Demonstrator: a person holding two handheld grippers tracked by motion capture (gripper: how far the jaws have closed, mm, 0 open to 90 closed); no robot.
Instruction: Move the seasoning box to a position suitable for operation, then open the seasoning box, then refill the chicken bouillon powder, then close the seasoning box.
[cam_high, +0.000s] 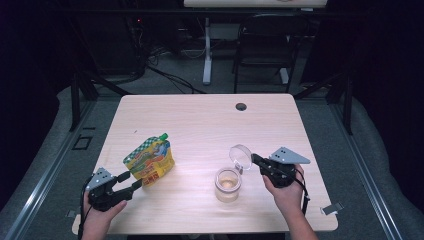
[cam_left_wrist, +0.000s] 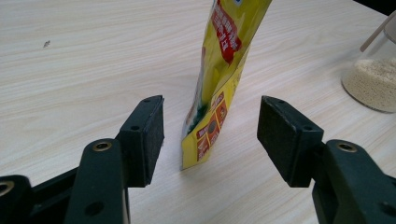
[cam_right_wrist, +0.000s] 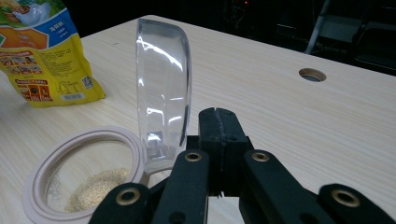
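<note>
right claw (cam_high: 256, 160) is clamped shut on the hinge tab of the clear round plastic lid (cam_high: 241, 155), holding it flipped up and back so the mouth of the small clear glass jar with a pale pink seal ring (cam_high: 228, 184) stays open. likely keeps the lid out of the way for a pour. in the right gripper view the lid (cam_right_wrist: 162, 88) stands near upright just left of the closed jaws, and the jar rim (cam_right_wrist: 84, 172) sits below it with a thin layer of pale grain at the bottom.

left claw (cam_high: 131, 181) is open, jaws spread either side of the bottom corner of the yellow stand-up spout pouch with green checkered top and red label (cam_high: 150, 159). not touching yet; in the left gripper view the pouch (cam_left_wrist: 219, 84) is edge-on between the pads with a gap on both sides. looks like a pre-grasp to pick it up.

pouch stands upright on the light wood desk (cam_high: 200, 120), front left, well left of the jar. green cap on top, leaning slightly. the jar is front centre, just beside the right hand (cam_high: 287, 192).
</note>
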